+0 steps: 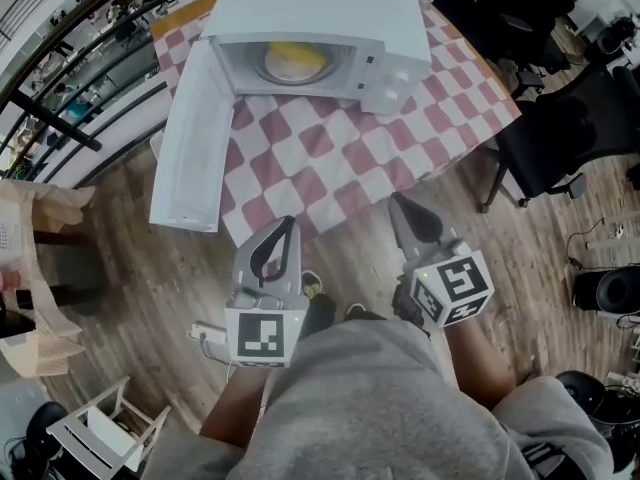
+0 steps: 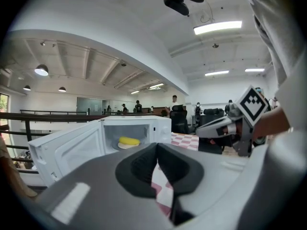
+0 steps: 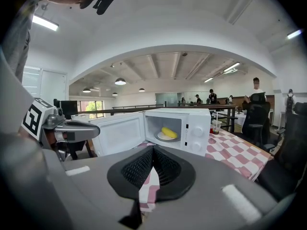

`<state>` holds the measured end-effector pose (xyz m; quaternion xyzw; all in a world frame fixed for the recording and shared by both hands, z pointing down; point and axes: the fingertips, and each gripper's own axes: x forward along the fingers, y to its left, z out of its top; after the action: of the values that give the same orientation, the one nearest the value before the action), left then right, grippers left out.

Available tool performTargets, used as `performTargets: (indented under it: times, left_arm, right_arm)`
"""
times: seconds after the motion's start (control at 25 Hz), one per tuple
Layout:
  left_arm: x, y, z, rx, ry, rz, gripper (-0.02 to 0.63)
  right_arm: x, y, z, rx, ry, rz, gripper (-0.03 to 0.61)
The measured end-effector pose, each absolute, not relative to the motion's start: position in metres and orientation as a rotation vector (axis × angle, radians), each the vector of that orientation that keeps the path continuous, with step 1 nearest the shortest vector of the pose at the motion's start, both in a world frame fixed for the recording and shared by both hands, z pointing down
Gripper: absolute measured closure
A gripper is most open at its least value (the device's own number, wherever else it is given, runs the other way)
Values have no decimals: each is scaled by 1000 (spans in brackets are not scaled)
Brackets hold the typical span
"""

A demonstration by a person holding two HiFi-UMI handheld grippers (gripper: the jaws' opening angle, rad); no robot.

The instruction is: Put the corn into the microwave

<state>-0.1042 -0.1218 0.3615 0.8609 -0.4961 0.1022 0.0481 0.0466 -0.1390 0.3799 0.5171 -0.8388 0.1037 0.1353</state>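
Observation:
The white microwave (image 1: 320,18) stands on the checkered table (image 1: 350,158) with its door (image 1: 195,138) swung wide open to the left. Inside it the yellow corn (image 1: 295,56) lies on a pale plate, and it also shows in the left gripper view as corn (image 2: 129,140) and in the right gripper view as corn (image 3: 168,132). My left gripper (image 1: 288,223) and right gripper (image 1: 398,203) hover off the table's near edge, close to my body, both pointing at the microwave. Each is shut with nothing between its jaws.
A black office chair (image 1: 560,138) stands right of the table. A dark railing (image 1: 60,118) runs along the left, and a white stool (image 1: 100,433) sits at the lower left. A cup with a straw (image 3: 217,126) stands beside the microwave. Wooden floor lies under me.

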Motion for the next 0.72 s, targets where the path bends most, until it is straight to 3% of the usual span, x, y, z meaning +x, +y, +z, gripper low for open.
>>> performTargets:
  times: [0.72]
  left_arm:
    - [-26, -7, 341, 2642, -1540, 315, 603]
  right_arm:
    - [120, -30, 372, 1558, -2482, 296, 581]
